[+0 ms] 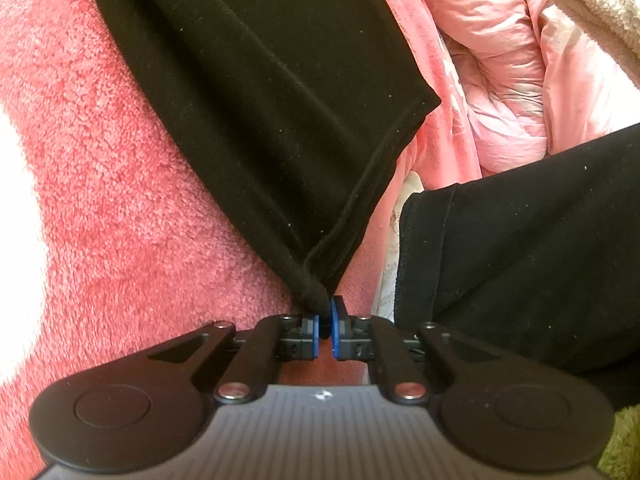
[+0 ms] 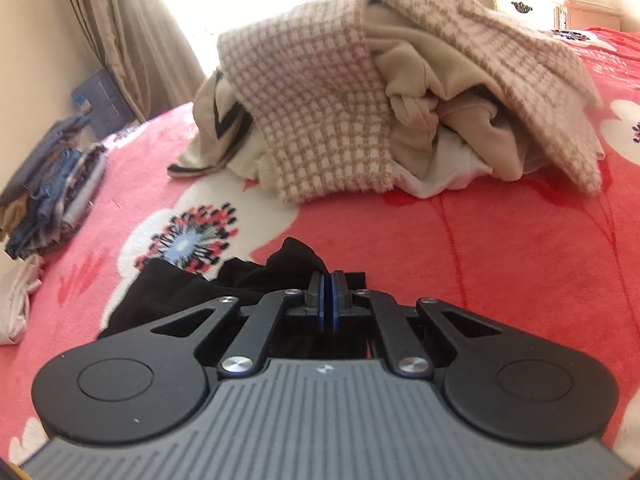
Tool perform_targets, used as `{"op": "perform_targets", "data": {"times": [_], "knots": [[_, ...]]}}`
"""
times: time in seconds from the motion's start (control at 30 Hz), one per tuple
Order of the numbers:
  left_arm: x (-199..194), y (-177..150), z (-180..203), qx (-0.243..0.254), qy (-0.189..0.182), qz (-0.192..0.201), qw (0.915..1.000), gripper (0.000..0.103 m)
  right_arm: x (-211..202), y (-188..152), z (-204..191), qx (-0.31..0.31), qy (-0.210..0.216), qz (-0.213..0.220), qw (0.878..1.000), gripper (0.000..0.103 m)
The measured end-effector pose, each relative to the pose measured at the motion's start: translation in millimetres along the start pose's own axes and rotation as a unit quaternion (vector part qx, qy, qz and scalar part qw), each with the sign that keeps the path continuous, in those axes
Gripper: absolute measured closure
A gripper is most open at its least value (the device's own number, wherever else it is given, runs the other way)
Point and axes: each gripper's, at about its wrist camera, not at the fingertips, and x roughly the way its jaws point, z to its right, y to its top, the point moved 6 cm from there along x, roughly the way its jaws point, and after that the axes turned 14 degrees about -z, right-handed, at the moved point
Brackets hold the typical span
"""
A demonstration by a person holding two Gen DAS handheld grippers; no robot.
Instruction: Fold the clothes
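A black garment (image 1: 260,80) lies stretched over the red fleece blanket (image 1: 100,200) in the left wrist view. My left gripper (image 1: 325,320) is shut on a bunched corner of it, near the hem. More black cloth (image 1: 520,260) fills the right side of that view. In the right wrist view the same black garment (image 2: 180,292) lies crumpled on the flowered red blanket (image 2: 500,260). My right gripper (image 2: 330,280) is down on the garment's far edge, its blue pads pressed together with a thin fold of cloth at the tips.
A loose heap of beige and checked clothes (image 2: 380,100) sits beyond the right gripper. A stack of folded clothes (image 2: 52,184) lies at the left blanket edge. A pink quilt (image 1: 500,60) is bunched at the upper right. A curtain (image 2: 120,20) and a white drawer cabinet (image 2: 528,4) stand behind.
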Motion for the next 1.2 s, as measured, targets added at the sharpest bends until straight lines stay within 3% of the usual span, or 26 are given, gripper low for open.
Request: {"op": "perform_targets", "data": {"times": [0.13,0.33,0.53,0.67,0.8,1.2], "knots": [[1.4,1.6,1.8,-0.001,-0.001,-0.001,1.0000,0.096,18.8,-1.6,13.5,0.034,0.004,-0.026,0.999,0.097],[3.0,4.0,4.7,-0.001,-0.004,-0.002,1.0000,0.096,-31.9,-3.4,42.3,0.107,0.088,0.015,0.990,0.093],[4.6,7.4,7.7,-0.002,-0.005,-0.001,1.0000,0.096,-74.5,-51.9,29.3,0.050,0.142,-0.087,0.985,0.093],[6.1,9.8,10.6,-0.004,-0.005,0.001,1.0000,0.096,-77.6,-95.3,19.5,0.034,0.124,-0.139,0.982,0.091],[8.0,12.9,13.1,-0.006,-0.005,0.003,1.0000,0.096,-73.8,-118.6,15.9,0.050,0.128,-0.150,0.979,0.091],[11.4,22.1,19.4,-0.012,-0.010,0.007,0.9999,0.096,-71.3,-125.3,11.1,0.067,0.133,-0.139,0.979,0.088]]}}
